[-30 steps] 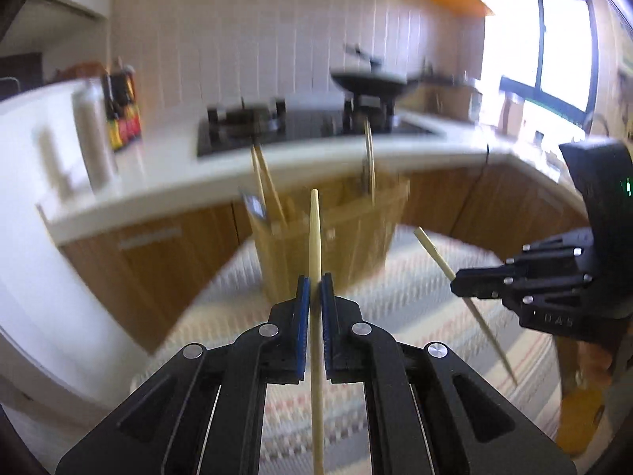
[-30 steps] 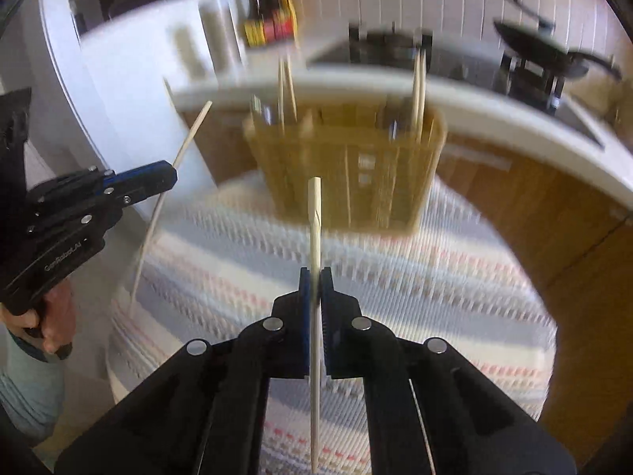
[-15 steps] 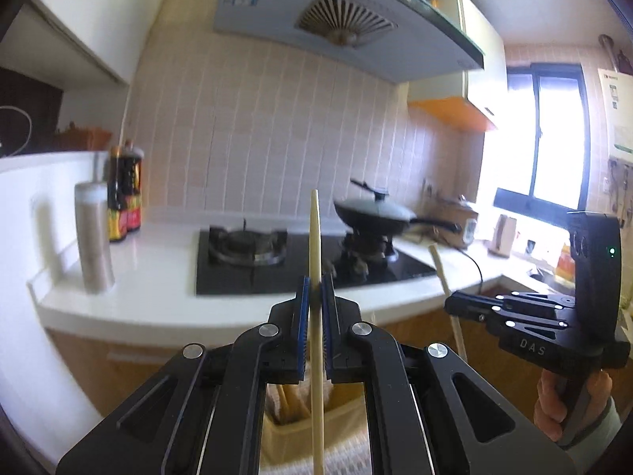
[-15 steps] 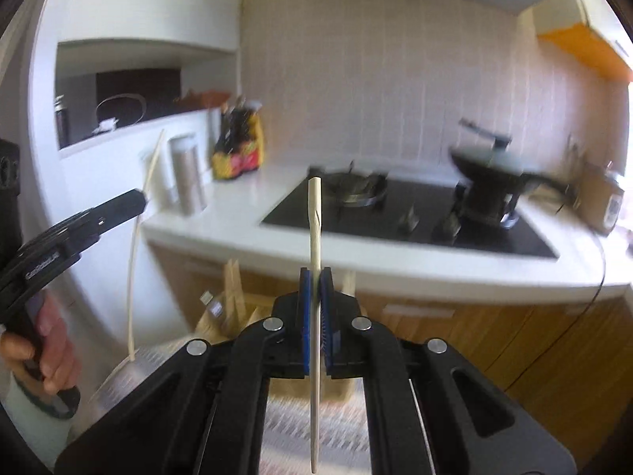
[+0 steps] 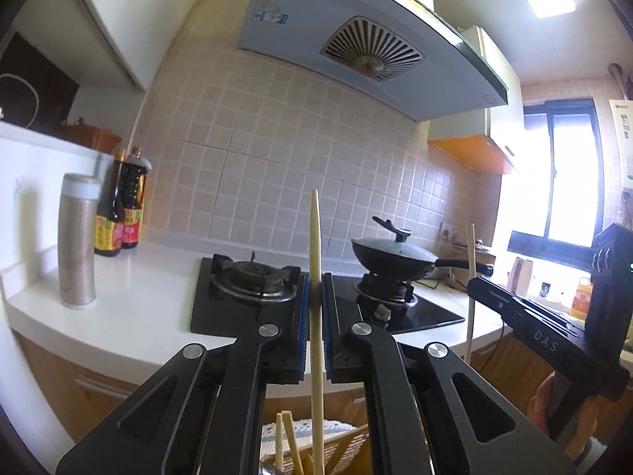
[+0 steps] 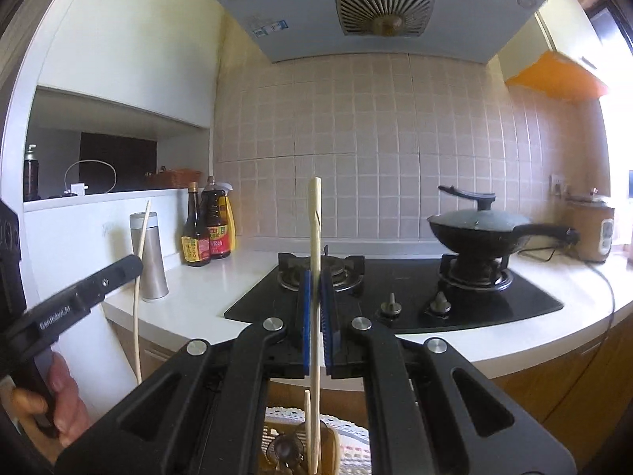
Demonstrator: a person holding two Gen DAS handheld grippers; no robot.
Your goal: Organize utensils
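My left gripper [image 5: 313, 297] is shut on a pale wooden chopstick [image 5: 315, 245] that stands upright between the blue pads. My right gripper [image 6: 314, 293] is shut on a second chopstick [image 6: 315, 221], also upright. Both are raised level with the stove. The woven utensil holder [image 5: 348, 441] shows only at the bottom edge, below the grippers, with other chopsticks [image 5: 287, 441] in it; it also shows in the right wrist view [image 6: 332, 449]. The right gripper appears in the left wrist view [image 5: 526, 324], the left gripper in the right wrist view [image 6: 79, 301].
A white counter [image 6: 205, 297] carries a black gas hob [image 6: 395, 293], a lidded wok [image 6: 478, 229], sauce bottles [image 6: 205, 225] and a steel flask [image 6: 150, 257]. A range hood [image 6: 372, 8] hangs above. Wooden cabinet fronts [image 5: 95, 392] lie below the counter.
Both grippers have lifted and tilted up with their chopsticks: the holder and striped cloth, in the middle of view a second ago, have dropped to the bottom edge. Both grips are unchanged.
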